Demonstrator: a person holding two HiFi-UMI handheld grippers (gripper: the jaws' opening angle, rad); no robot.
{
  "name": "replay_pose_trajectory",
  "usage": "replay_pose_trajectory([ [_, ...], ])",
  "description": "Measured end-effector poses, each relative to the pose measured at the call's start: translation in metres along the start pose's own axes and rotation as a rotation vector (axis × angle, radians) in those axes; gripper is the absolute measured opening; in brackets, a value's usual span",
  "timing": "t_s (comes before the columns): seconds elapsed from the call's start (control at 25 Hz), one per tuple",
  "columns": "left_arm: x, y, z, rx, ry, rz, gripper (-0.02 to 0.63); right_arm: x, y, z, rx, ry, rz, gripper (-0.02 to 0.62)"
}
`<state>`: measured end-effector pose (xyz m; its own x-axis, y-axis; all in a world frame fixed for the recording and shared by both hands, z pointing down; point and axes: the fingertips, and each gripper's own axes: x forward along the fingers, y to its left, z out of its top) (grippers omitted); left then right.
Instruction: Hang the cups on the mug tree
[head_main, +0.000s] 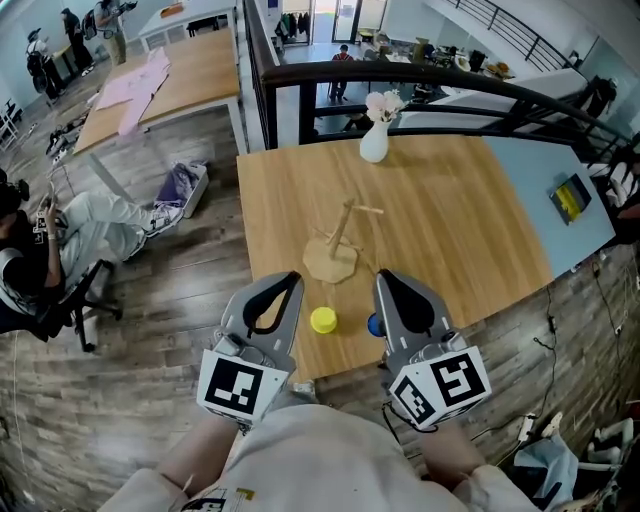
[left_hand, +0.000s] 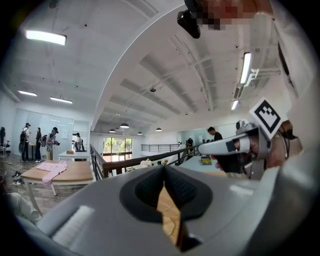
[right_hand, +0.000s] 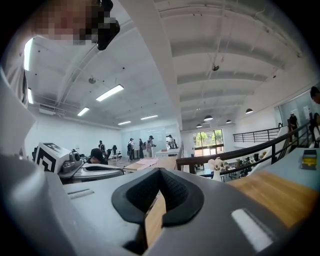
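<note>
I see the mug tree standing in the middle of the table: a pale wooden post with thin pegs on a flat, many-sided base, and nothing hangs on it. The yellow cup sits near the front edge, just before the base. The blue cup is to its right, mostly hidden from me.

Open-plan hall, white ceiling with long strip lights and round lamps. Grey-brown plank floor. Light wooden table near black railing; pale blue table beside it. Longer wooden table beyond, pink cloth on it. Glazed doors at far end, daylight through.
</note>
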<state>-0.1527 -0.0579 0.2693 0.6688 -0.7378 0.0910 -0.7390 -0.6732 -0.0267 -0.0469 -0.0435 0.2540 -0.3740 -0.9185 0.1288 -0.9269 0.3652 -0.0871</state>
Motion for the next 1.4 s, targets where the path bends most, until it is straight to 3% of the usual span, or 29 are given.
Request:
replay_pose_trajectory([
  [0.4,0.014,0.016,-0.007,0.008,0.025,0.056,0.005,0.015,-0.021,-0.010,0.013,0.030,0.018,0.000],
  [0.68,0.024,0.013,-0.019,-0.033,0.044,0.080,0.019,0.020,-0.033,-0.020,0.012,0.059,0.067,-0.002],
  [0.96,0.046,0.003,-0.050,-0.066,0.129,0.065,0.078,0.023,-0.051,-0.044,0.041,0.109,0.114,-0.002],
  [1.4,0.083,-0.025,-0.124,-0.032,0.295,0.038,0.165,0.037,-0.079,-0.099,0.085,0.194,0.150,-0.002],
])
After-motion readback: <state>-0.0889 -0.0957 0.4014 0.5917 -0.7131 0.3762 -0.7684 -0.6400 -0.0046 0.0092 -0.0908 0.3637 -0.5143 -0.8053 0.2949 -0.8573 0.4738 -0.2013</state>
